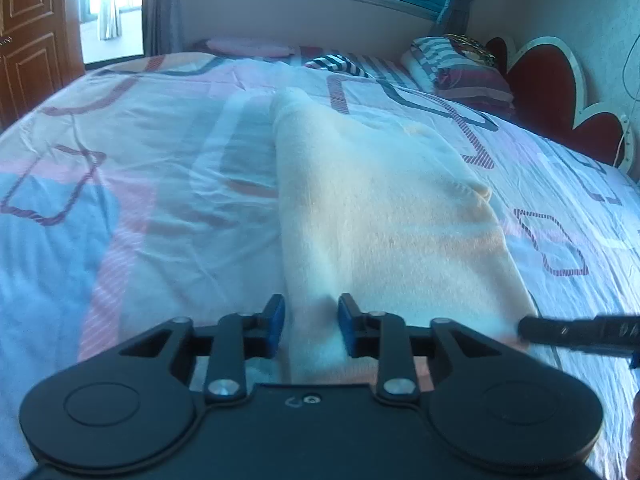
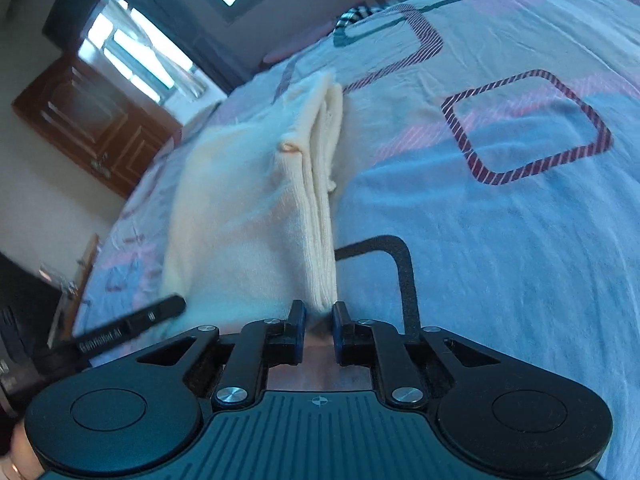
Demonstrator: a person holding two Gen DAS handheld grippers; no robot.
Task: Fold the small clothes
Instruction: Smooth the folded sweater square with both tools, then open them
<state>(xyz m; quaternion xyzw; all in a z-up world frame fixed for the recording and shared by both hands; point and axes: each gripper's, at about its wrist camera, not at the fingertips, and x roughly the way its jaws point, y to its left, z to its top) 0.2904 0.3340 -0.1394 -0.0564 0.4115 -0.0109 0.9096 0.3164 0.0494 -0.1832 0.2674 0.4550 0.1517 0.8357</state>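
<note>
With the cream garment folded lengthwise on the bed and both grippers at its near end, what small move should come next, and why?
Probably carry the near end toward the far end. The right gripper pinches the cream garment at its layered edge; the left gripper has cloth between its parted jaws, so it may need to close first.

A: The garment [image 1: 384,208] in the middle is plain cream, no print?
B: Yes. The bedsheet [image 1: 132,168] under it is pale blue and pink with maroon-striped diamond outlines.
A: Upper right?
B: A dark red headboard [image 1: 552,92] edged white, and a striped pillow [image 1: 460,68].
</note>
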